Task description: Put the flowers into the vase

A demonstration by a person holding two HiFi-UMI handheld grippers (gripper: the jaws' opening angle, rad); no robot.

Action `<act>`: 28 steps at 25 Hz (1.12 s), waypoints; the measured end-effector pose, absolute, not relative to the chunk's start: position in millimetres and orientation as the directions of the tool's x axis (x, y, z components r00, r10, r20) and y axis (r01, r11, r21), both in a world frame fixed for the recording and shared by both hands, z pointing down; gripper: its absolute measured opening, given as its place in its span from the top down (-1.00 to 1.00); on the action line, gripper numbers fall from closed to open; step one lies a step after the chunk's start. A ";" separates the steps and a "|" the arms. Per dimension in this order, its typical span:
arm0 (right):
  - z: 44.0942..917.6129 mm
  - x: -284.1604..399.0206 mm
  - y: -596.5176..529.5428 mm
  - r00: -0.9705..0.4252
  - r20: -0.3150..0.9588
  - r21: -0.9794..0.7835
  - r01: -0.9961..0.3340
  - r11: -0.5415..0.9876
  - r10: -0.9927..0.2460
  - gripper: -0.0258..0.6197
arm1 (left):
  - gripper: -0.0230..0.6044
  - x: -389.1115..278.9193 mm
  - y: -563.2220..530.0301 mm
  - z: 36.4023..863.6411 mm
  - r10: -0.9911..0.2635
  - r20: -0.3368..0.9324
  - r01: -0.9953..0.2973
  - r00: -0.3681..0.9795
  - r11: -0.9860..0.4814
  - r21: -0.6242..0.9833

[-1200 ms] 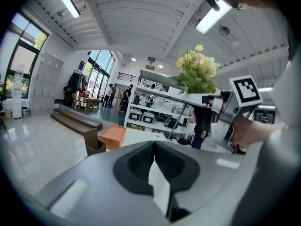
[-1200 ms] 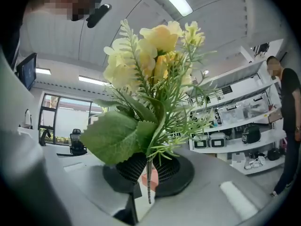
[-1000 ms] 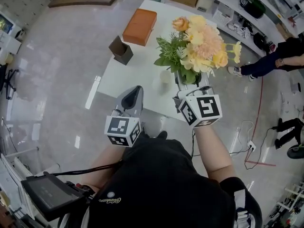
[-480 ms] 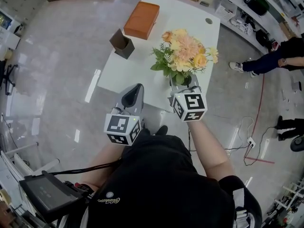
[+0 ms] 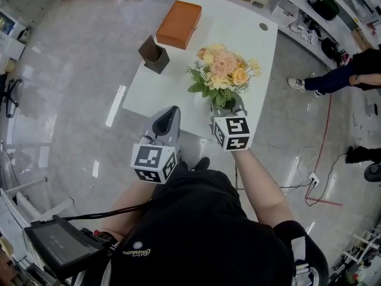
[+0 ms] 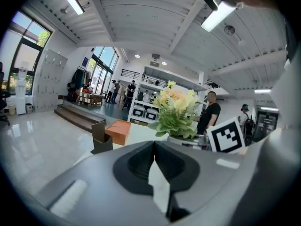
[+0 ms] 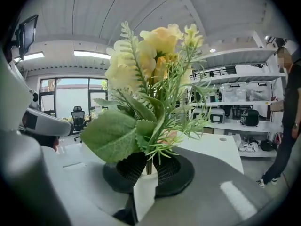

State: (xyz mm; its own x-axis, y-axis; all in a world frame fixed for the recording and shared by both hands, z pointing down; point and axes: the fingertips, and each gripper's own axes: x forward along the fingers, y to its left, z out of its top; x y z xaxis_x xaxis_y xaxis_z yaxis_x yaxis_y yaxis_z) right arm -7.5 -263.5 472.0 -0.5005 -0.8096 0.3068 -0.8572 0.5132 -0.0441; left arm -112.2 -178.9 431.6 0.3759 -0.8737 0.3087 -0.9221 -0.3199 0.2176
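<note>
Yellow flowers (image 5: 223,70) are clamped at the stems by the right hand-held gripper (image 7: 146,169); upright lowering is advised. The left hand-held gripper (image 6: 154,146) is closed, empty.

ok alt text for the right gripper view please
The right gripper holds a bunch of yellow flowers with broad green leaves by the stem, upright and filling the middle of the view. Behind are a white table and shelves of equipment.
</note>
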 end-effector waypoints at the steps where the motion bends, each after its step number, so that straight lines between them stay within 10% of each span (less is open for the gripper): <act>1: 471.7 -7.9 -263.6 -0.502 0.308 -0.042 -0.856 0.515 -0.808 0.80 | 0.91 -111.5 -179.1 431.1 -0.874 0.308 -0.922 0.377 -0.321 0.217; 28: 475.3 -9.5 -260.1 -0.491 0.431 0.067 -0.819 0.569 -0.757 0.70 | 0.90 -108.2 -183.2 422.6 -0.877 0.285 -0.917 0.387 -0.331 0.224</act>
